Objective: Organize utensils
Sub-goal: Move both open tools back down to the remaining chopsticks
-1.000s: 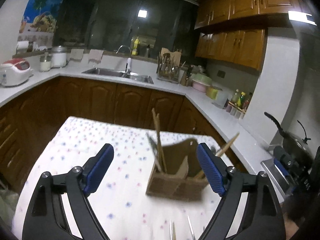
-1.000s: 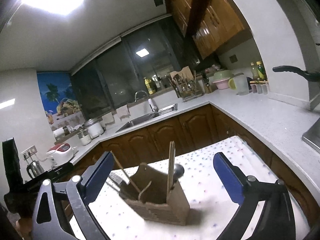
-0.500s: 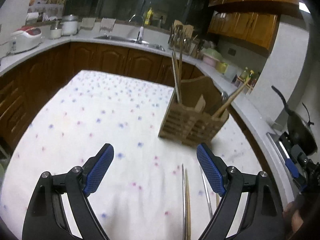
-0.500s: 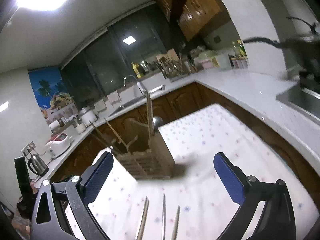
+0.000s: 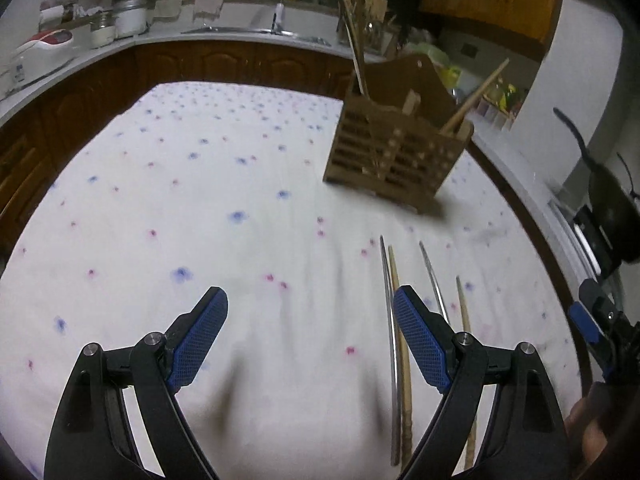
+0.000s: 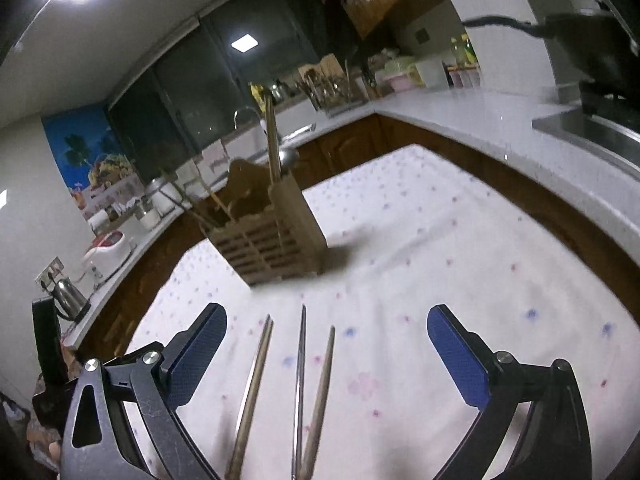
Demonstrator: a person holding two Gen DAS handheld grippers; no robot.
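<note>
No legible writing is seen. Left gripper (image 5: 308,324) and right gripper (image 6: 326,334) are held spread, empty, above chopsticks (image 6: 298,380) near wooden caddy (image 5: 394,164).

Between the jaws of the left gripper (image 5: 310,312) lies only bare tablecloth (image 5: 200,184). Chopsticks (image 5: 394,320) lie flat just by its right jaw. Ahead and right, the wooden holder (image 5: 394,164) blocks the way. Between the right gripper's (image 6: 326,332) jaws lie the chopsticks.
</note>
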